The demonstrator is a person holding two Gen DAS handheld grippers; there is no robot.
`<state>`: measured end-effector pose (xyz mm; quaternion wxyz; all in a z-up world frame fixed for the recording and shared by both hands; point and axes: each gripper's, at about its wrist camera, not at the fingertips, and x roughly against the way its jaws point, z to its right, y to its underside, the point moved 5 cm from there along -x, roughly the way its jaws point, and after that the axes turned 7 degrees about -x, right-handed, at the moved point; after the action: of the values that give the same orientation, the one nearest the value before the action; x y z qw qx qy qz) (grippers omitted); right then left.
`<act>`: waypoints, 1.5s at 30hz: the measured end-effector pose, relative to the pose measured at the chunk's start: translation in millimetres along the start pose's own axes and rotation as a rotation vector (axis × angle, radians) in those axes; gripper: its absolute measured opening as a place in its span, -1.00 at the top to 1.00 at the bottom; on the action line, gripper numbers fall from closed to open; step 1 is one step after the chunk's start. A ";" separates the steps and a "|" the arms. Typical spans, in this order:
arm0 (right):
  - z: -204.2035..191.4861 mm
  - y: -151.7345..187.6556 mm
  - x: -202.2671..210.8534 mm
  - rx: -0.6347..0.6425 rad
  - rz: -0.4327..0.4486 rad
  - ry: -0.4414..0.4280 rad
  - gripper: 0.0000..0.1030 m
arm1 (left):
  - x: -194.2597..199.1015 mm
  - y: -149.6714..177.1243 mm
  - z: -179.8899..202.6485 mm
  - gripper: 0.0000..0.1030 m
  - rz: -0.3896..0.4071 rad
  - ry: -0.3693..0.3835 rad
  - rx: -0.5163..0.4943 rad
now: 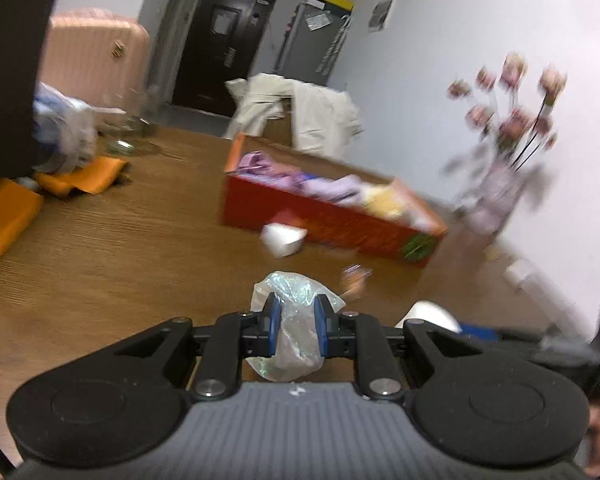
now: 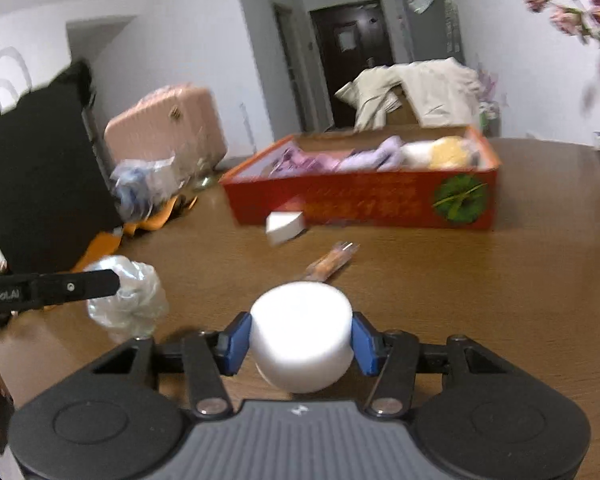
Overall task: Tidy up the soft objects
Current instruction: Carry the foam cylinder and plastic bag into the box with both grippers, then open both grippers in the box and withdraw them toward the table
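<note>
Our left gripper (image 1: 296,320) clamped on a crumpled clear plastic bag (image 1: 296,308), our right gripper (image 2: 300,338) gripping a white foam cylinder (image 2: 300,332), red cardboard box (image 2: 360,204) of soft cloths beyond on the brown wooden table (image 2: 480,288).

Soft things, some boxed, some loose

A crumpled clear bag (image 1: 296,320) and a white foam cylinder (image 2: 300,340) are held up; purple cloths (image 2: 364,158) fill the red box (image 2: 360,200); a white wedge (image 2: 286,226) lies beside it.

Home, living/dining area near the entry. Wood-grain table (image 2: 460,280); dark front door (image 2: 352,60) at 12 o'clock; pink suitcase (image 2: 168,128) at 10; beige coat (image 2: 416,88) draped over a chair; artificial flowers (image 1: 512,120) in a vase at 2.
</note>
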<state>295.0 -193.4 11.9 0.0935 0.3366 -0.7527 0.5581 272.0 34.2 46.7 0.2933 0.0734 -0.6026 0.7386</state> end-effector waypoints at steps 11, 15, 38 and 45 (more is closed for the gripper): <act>52.7 -177.2 -100.2 0.219 0.014 0.124 -0.01 | -164.4 -134.8 18.6 0.64 -0.067 0.086 -0.116; 69.0 -190.7 -182.4 0.311 -0.092 0.227 -0.01 | -229.5 -134.3 11.3 0.63 -0.168 0.062 -0.114; 87.1 -209.6 -163.3 0.137 -0.118 0.129 -0.46 | -170.4 -152.8 3.8 -0.27 -0.043 -0.029 -0.290; 60.2 -222.8 -19.1 0.167 0.091 0.126 -0.47 | -56.5 -162.9 1.5 -0.43 0.112 -0.089 -0.327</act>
<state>459.6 -273.6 153.5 0.0868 0.2729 -0.7107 0.6426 402.8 29.9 159.1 0.2328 0.0238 -0.7303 0.6419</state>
